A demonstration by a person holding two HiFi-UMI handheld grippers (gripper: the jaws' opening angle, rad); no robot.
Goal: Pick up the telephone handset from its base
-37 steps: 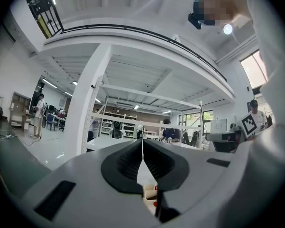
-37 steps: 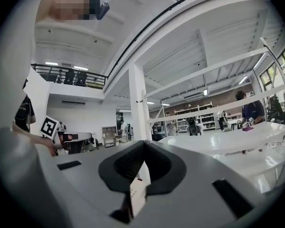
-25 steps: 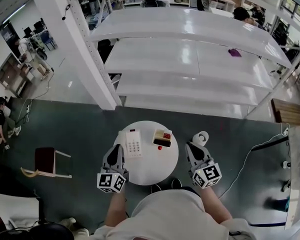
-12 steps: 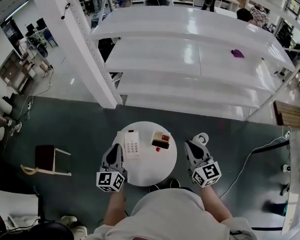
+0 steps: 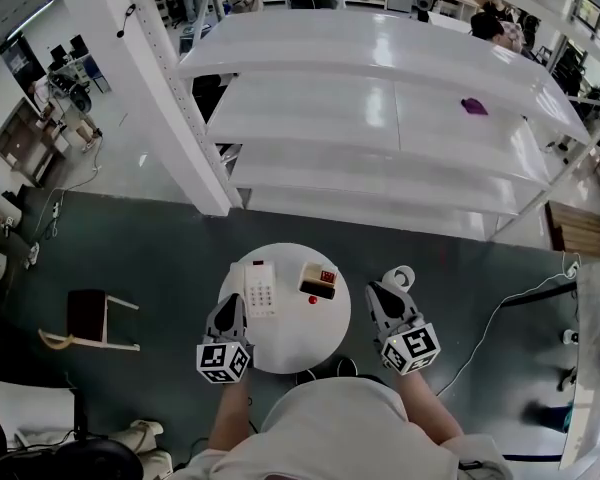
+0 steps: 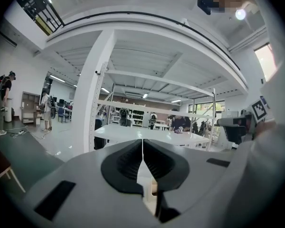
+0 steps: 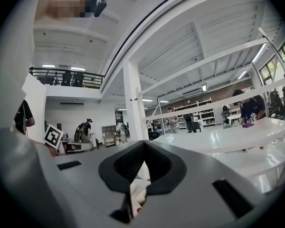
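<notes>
head view: steeply down | 2 gripper views: level | shared: shelves (image 5: 380, 98)

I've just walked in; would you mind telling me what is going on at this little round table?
A person stands over a round white table with a gripper in each hand. A white telephone sits on it, next to a small box. The left gripper is at the table's near left edge, just short of the telephone, jaws shut and empty. The right gripper is at the table's right edge, also shut and empty. The handset has not been picked up yet.
</notes>
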